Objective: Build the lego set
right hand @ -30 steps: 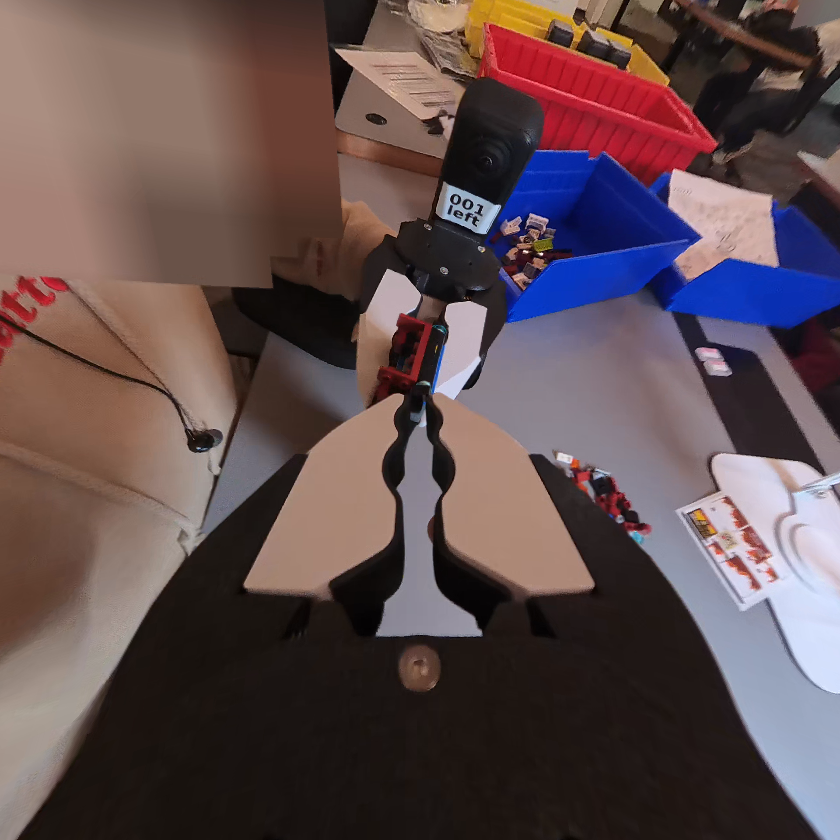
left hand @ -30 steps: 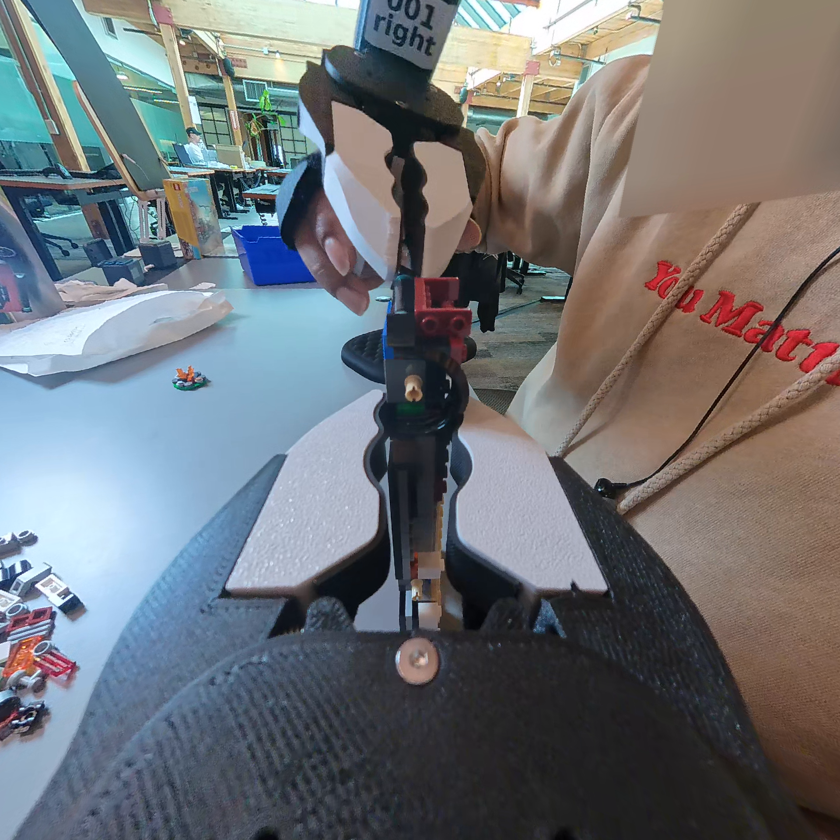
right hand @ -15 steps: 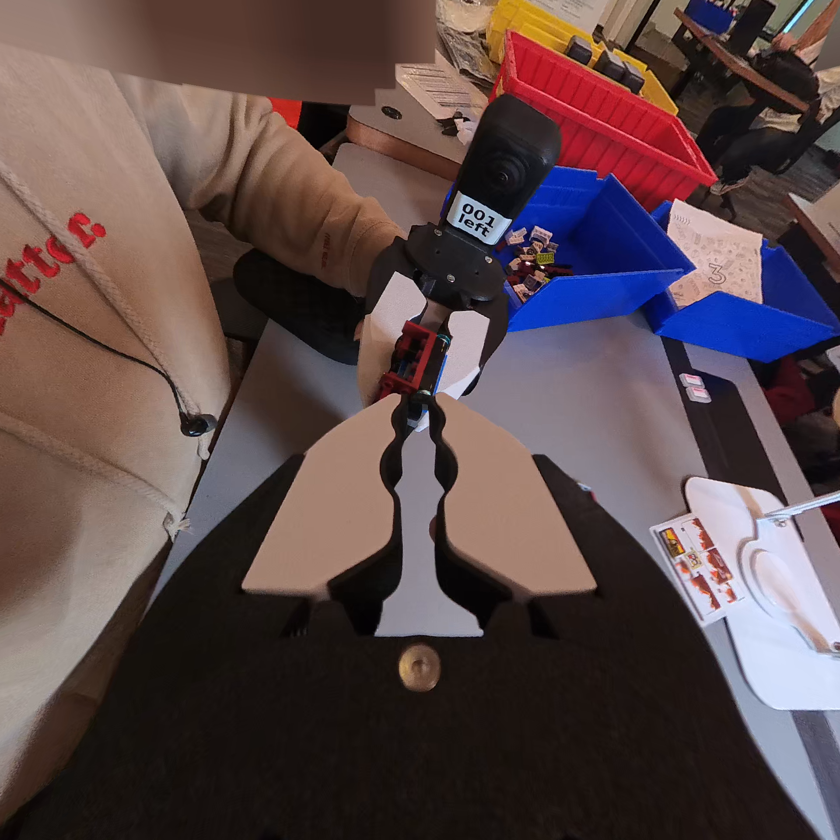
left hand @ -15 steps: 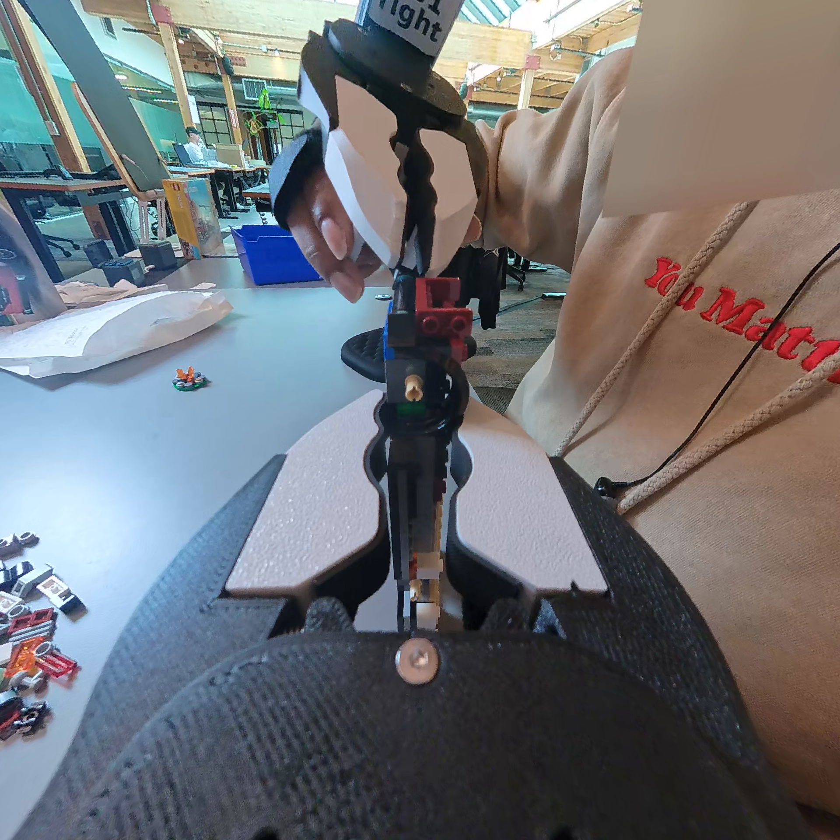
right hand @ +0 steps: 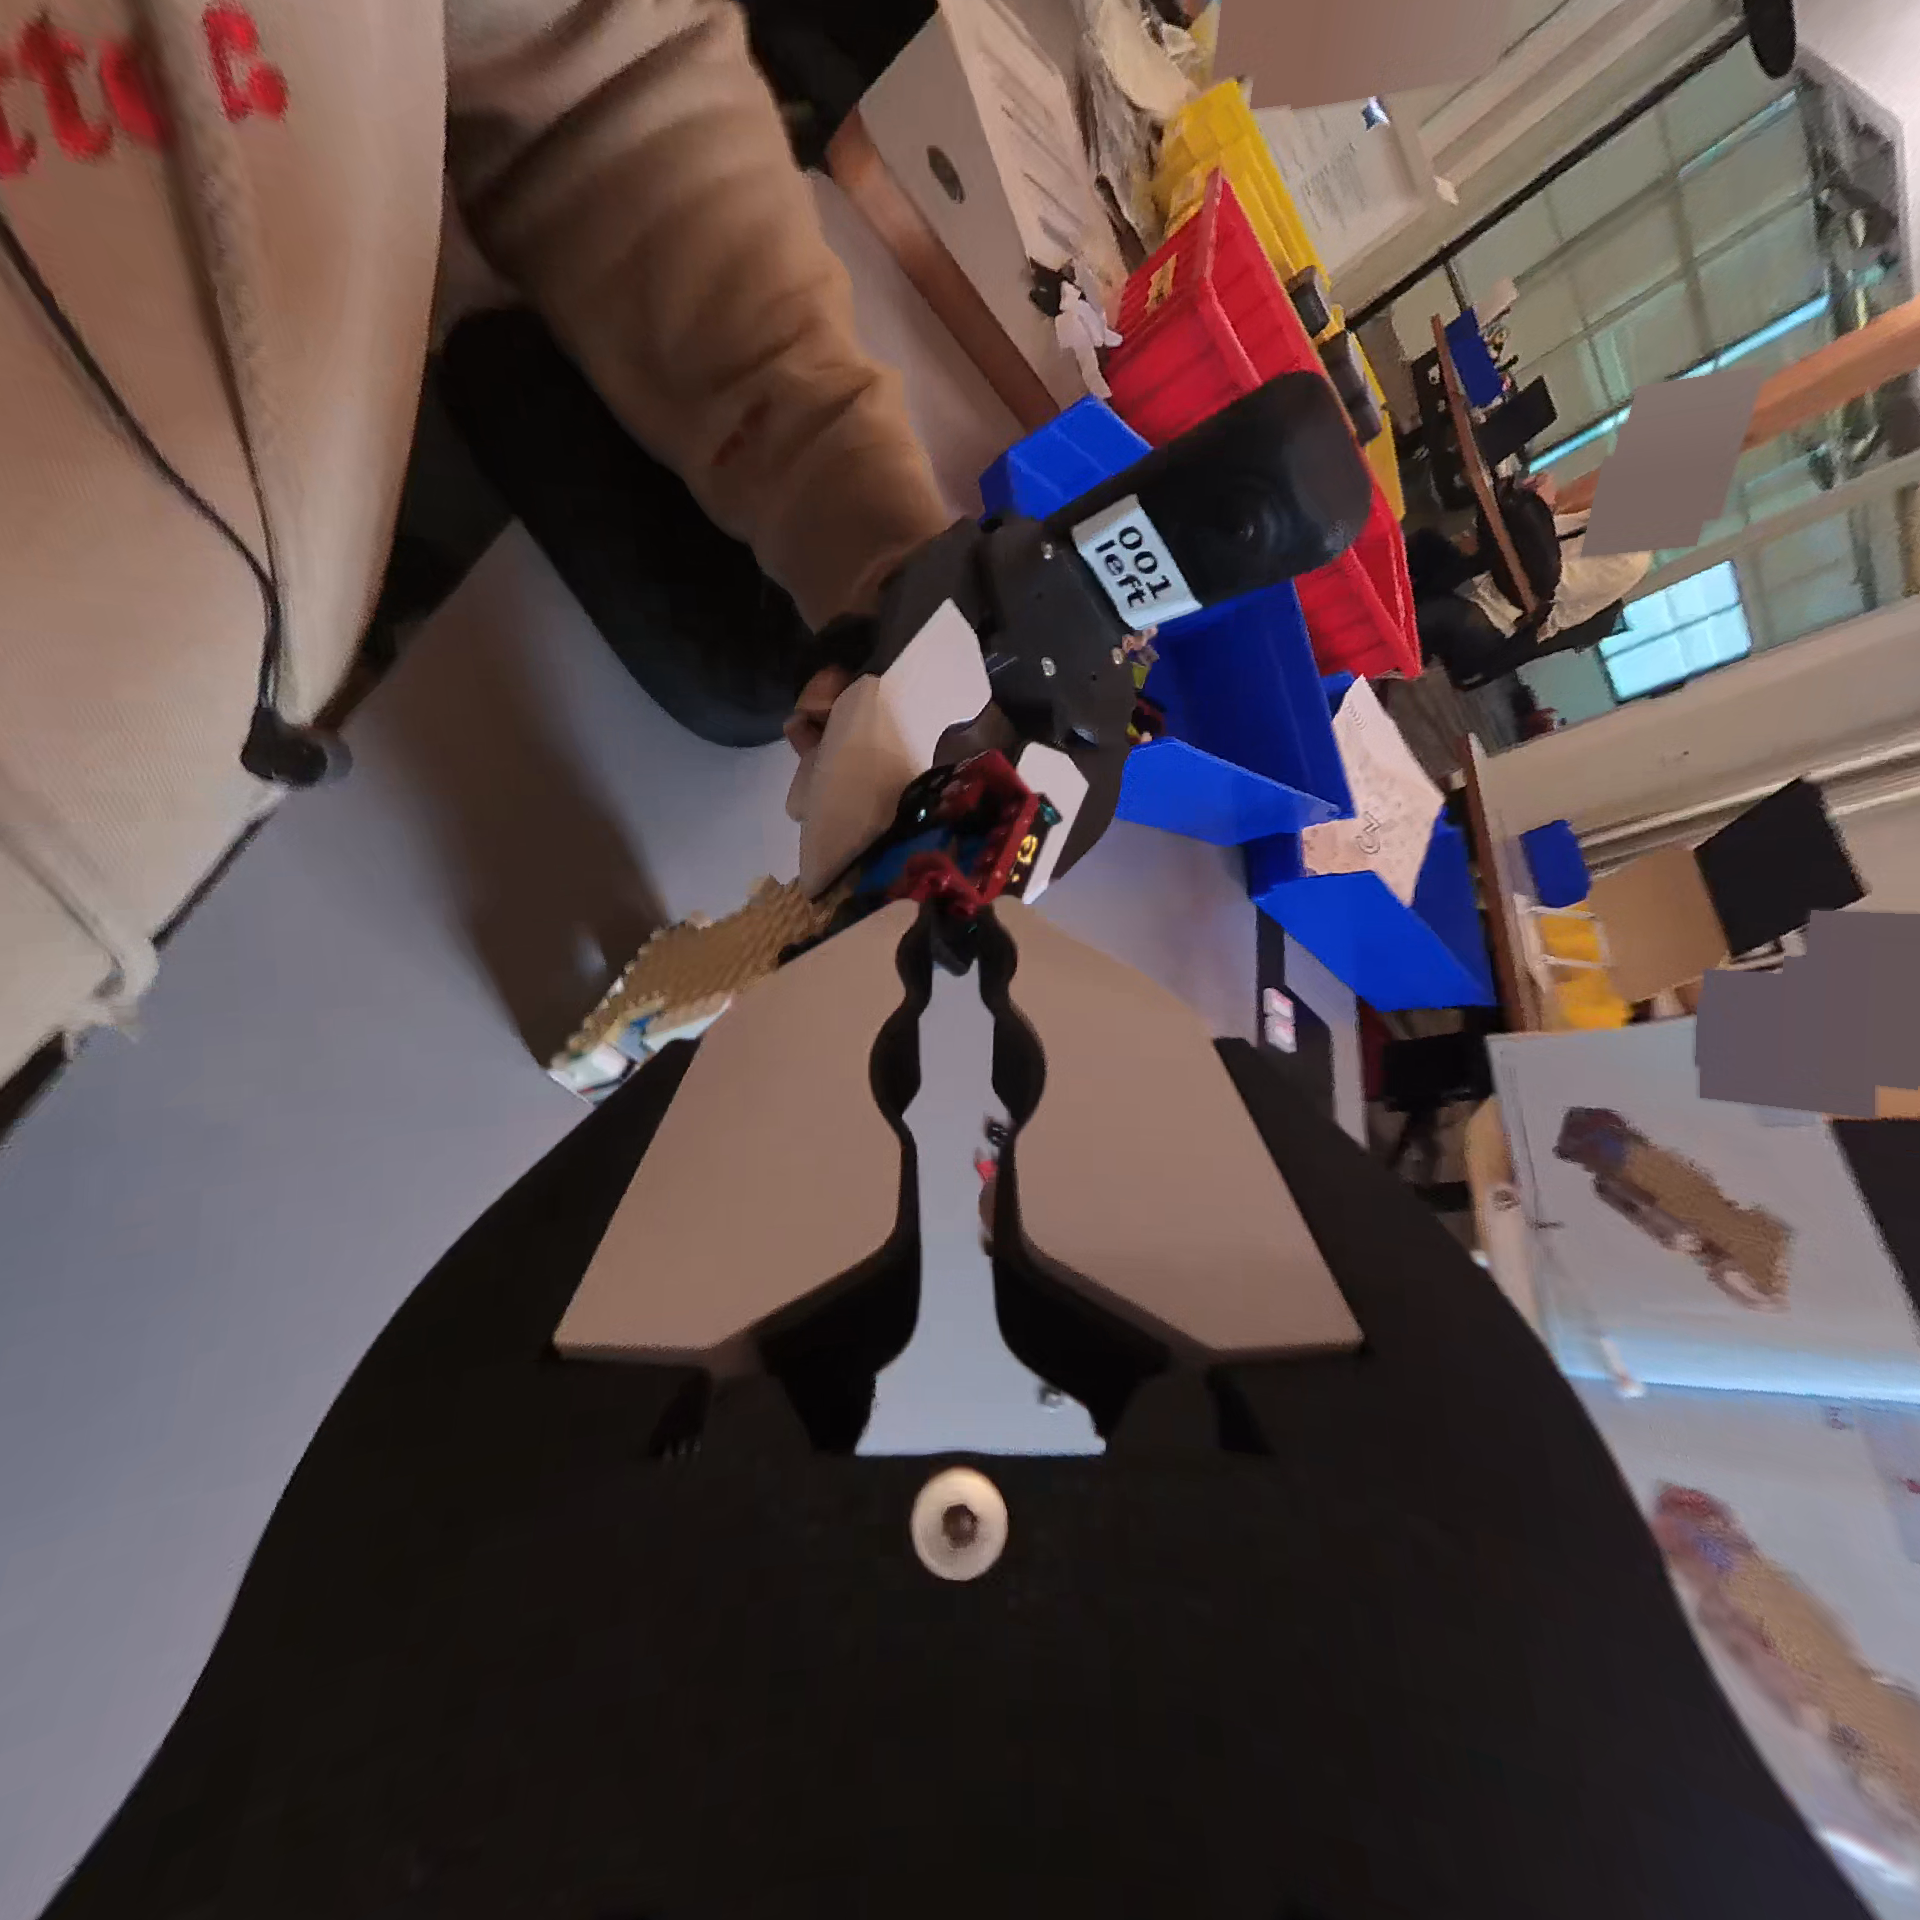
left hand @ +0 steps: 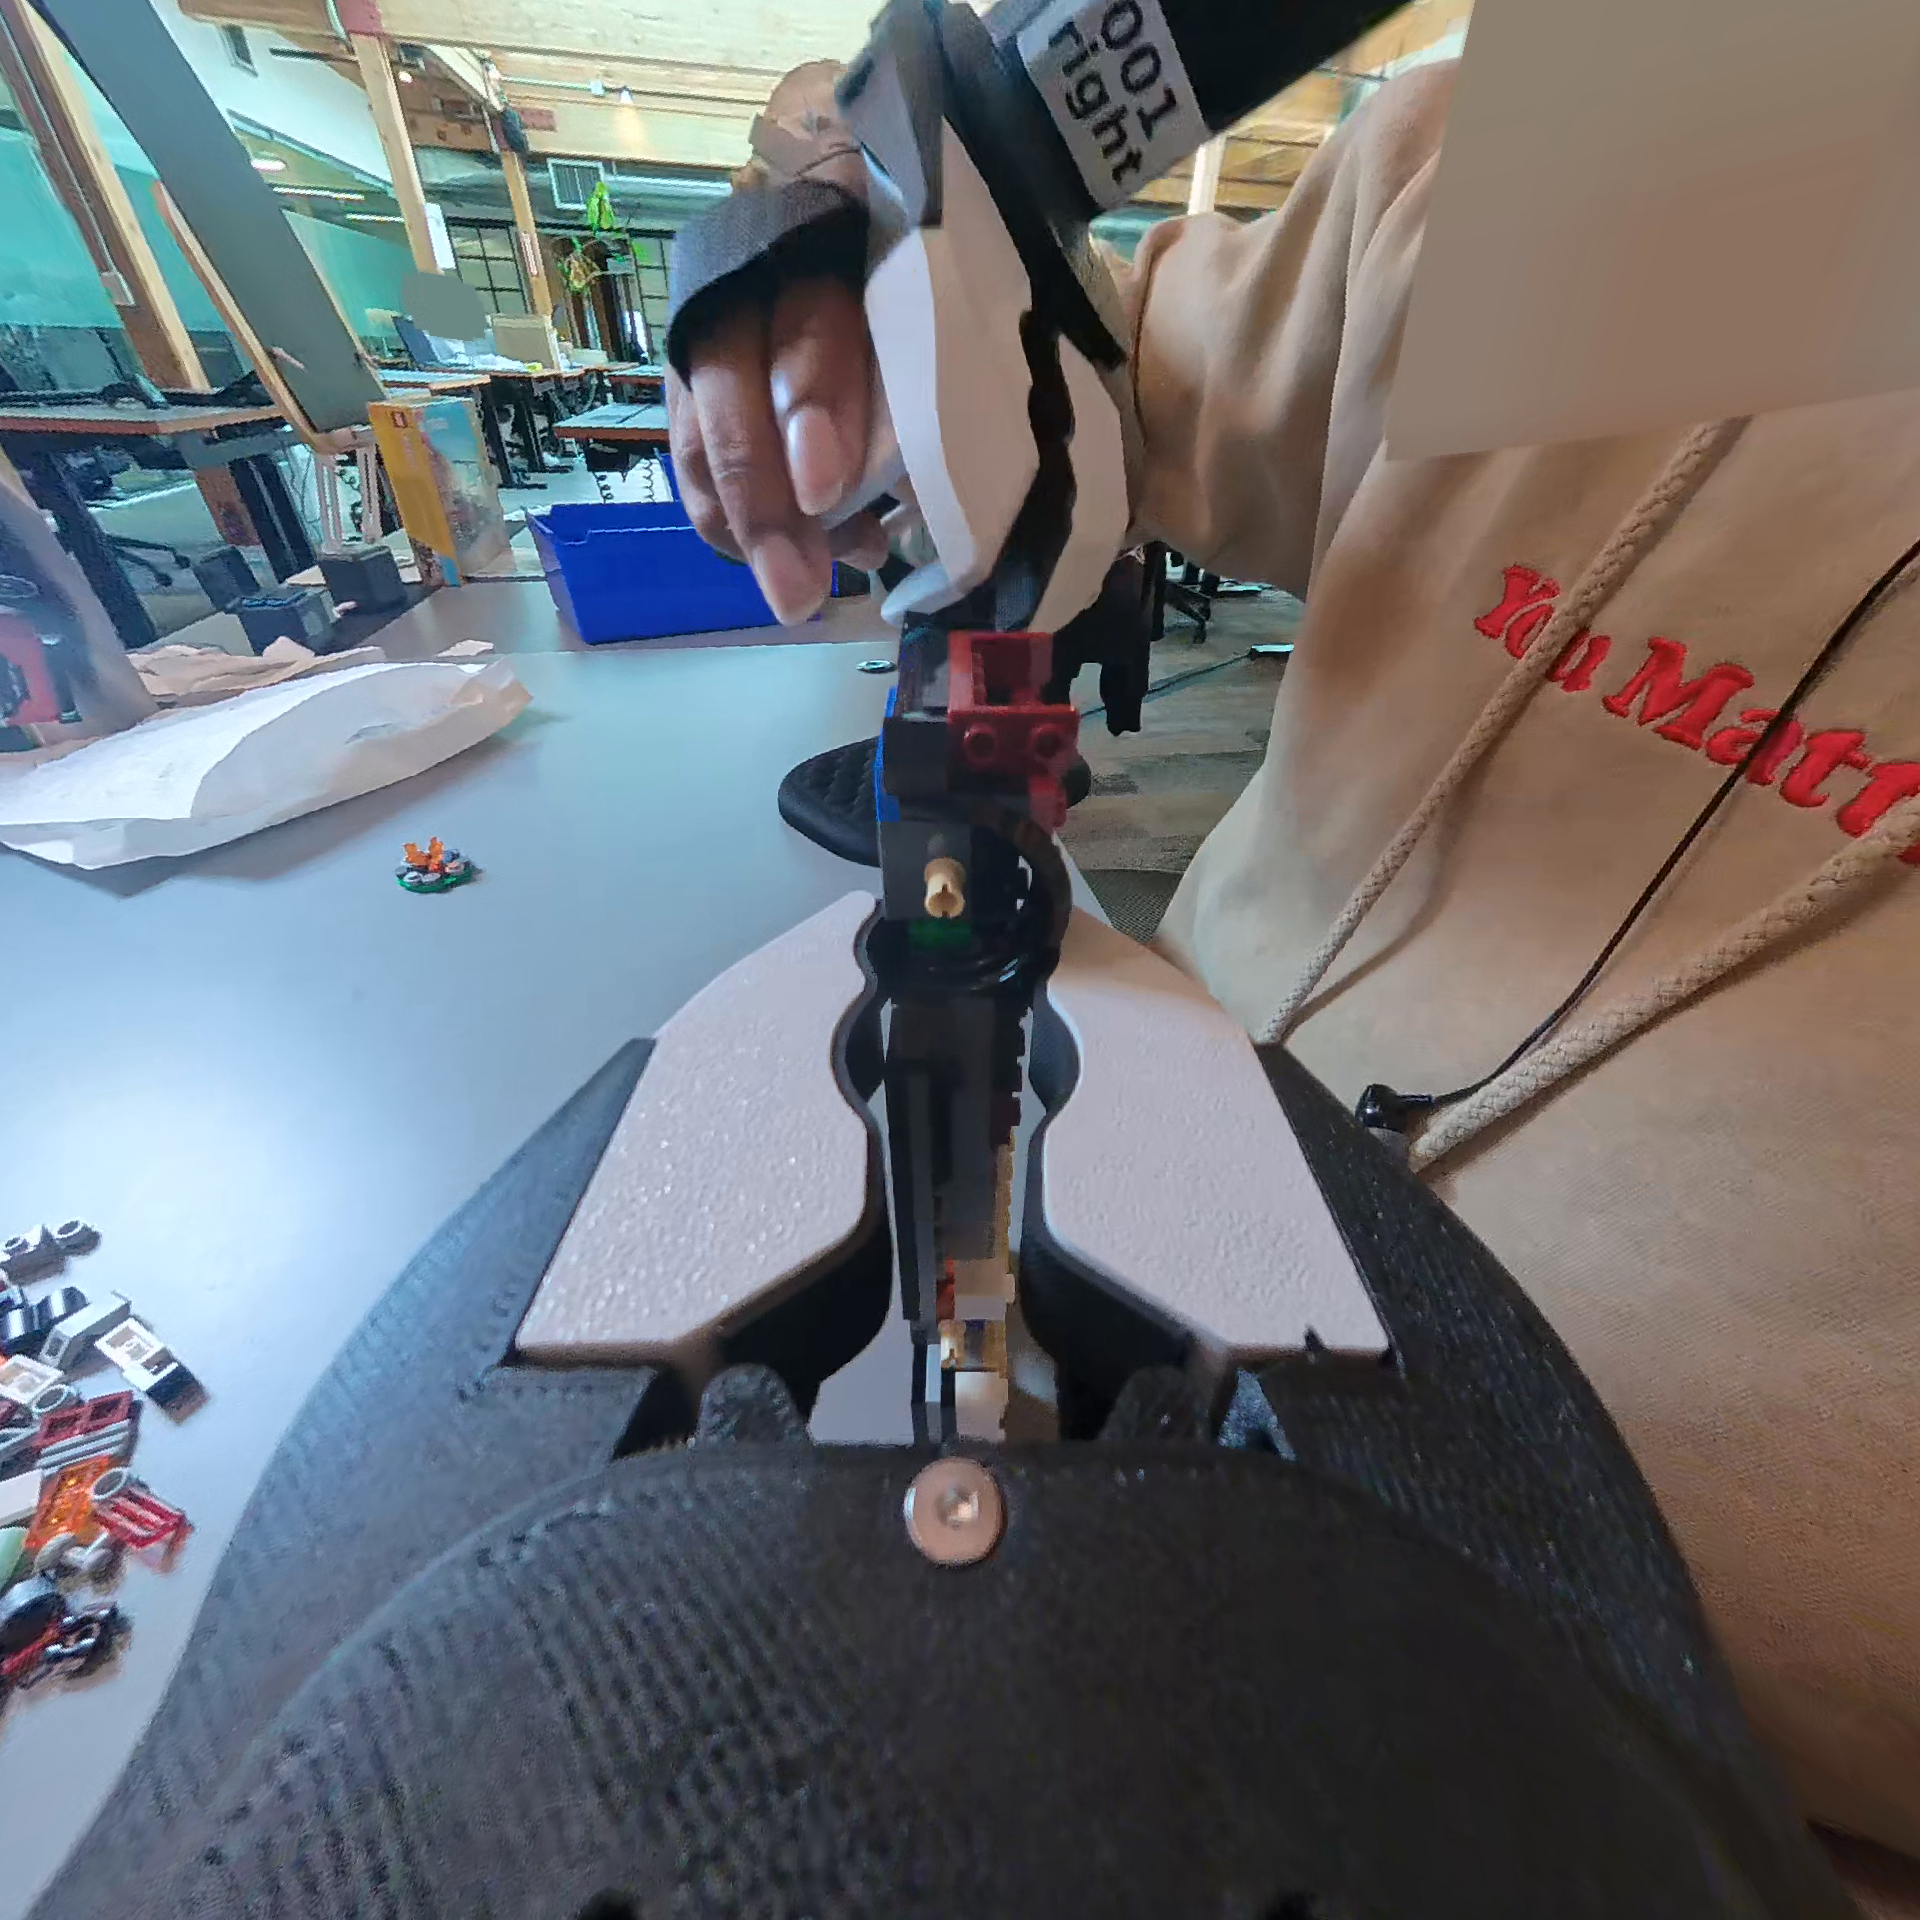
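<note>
While my left gripper [left hand: 961,966] clamps the dark brick model [left hand: 956,1091] lengthwise between both pads, my right gripper [right hand: 954,925] pinches a small black piece [right hand: 951,948] at the model's far red end [left hand: 1010,707]. Best practice: hold the left still and keep the tips aligned.

The brick model [left hand: 961,1039] in the left gripper [left hand: 958,935] is mostly black, with a dark red block at its far end, a blue edge, a tan pin and a green spot. Both grippers have pale pinkish-white fingers [left hand: 727,1153] on black textured bodies. The table [left hand: 312,1018] is plain grey. Far off stand blue bins [right hand: 1340,894], a red bin [right hand: 1205,312] and a yellow bin [right hand: 1226,135]. The person's hoodie [left hand: 1610,1351] is beige with red lettering. On the near left lie loose bricks [left hand: 73,1455] in red, orange, black and white.
</note>
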Available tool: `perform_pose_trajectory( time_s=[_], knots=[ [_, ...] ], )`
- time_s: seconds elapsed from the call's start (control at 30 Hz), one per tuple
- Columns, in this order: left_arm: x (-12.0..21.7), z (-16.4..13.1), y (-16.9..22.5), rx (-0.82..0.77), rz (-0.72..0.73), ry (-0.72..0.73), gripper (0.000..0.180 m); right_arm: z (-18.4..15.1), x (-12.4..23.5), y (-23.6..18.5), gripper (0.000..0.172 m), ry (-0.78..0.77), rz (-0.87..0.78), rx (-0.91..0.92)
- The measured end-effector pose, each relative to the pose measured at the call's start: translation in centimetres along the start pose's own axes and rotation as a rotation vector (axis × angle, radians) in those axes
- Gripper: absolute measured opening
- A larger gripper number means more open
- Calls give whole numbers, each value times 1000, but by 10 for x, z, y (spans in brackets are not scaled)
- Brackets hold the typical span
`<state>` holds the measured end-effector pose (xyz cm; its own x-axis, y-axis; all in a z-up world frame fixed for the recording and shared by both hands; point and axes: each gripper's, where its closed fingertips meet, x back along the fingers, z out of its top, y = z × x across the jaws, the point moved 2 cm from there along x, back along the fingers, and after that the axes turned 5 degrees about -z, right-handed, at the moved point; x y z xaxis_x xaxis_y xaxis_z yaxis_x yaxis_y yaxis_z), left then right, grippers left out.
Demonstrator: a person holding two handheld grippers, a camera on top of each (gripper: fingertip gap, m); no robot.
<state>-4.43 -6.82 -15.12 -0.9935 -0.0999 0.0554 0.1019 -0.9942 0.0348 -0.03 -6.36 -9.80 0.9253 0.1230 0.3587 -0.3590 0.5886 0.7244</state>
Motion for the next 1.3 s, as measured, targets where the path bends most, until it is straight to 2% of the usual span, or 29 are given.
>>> perform_pose_trajectory(
  time_s=[0.13,0.27,0.4,0.53,0.6,0.7,0.87,0.97,1.1,1.3],
  knots=[
    [-1,0,-2,6,19,5,24,-5,2,14,19,25,32,-293],
    [-2,0,-3,-1,31,-2,24,-13,-2,12,17,1,81,-424],
    [-1,0,-8,28,52,6,24,-9,-4,8,0,4,83,-350],
    [2,0,-11,43,74,15,24,-4,-4,1,0,29,73,-245],
    [2,0,-16,73,100,25,24,-6,-1,6,12,42,55,-319],
    [6,0,-29,148,183,53,24,-26,1,12,26,22,-4,-480],
    [18,6,-57,347,336,190,24,-77,-9,1,40,-64,-155,-815],
    [21,1,-69,397,414,212,24,-92,-22,-13,46,-81,-223,-963],
    [24,2,-80,449,507,286,24,-102,-39,-27,61,-161,-325,-1059],
    [25,9,-89,444,651,382,24,-102,-59,-23,76,-227,-525,-1067]
  ],
)
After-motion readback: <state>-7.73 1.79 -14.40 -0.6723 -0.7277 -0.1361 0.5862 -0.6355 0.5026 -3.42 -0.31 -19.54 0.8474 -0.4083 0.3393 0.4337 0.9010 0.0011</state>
